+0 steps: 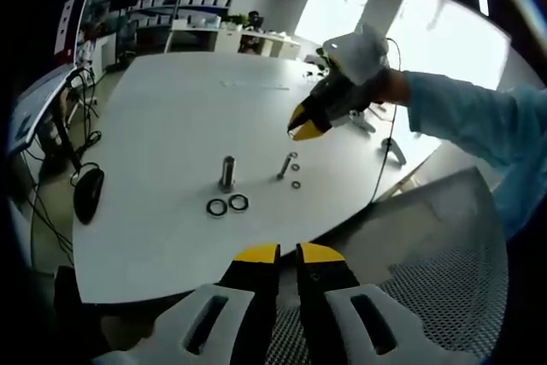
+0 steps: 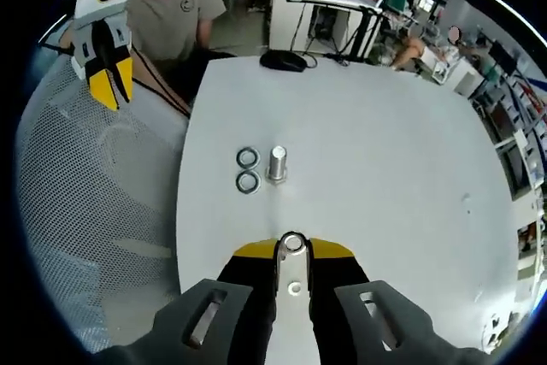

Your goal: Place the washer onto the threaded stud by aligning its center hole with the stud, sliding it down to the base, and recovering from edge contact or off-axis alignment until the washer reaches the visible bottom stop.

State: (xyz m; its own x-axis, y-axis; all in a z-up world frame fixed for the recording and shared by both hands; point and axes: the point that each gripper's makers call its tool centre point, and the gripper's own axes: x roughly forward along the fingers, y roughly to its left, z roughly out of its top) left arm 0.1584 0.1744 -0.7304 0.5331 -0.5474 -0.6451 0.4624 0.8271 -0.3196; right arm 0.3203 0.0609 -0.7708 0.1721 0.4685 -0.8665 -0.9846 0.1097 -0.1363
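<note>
Right hand-held gripper (image 2: 293,250) near-shut, nothing gripped we think; stud (image 2: 277,163) upright straight ahead, washers (image 2: 248,170) beside it; left hand-held gripper (image 1: 288,255) shut, farther.

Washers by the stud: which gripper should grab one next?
Right, probably. The right gripper hovers over the table, with the washers and stud just ahead. The left gripper sits back off the table edge, jaws nearly closed.

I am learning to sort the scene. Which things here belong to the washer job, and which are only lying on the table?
For the job:
- upright stud
- two washers beside it
- right tongs

Lying about:
- bolt with small rings nearby
- computer mouse
- cables
</note>
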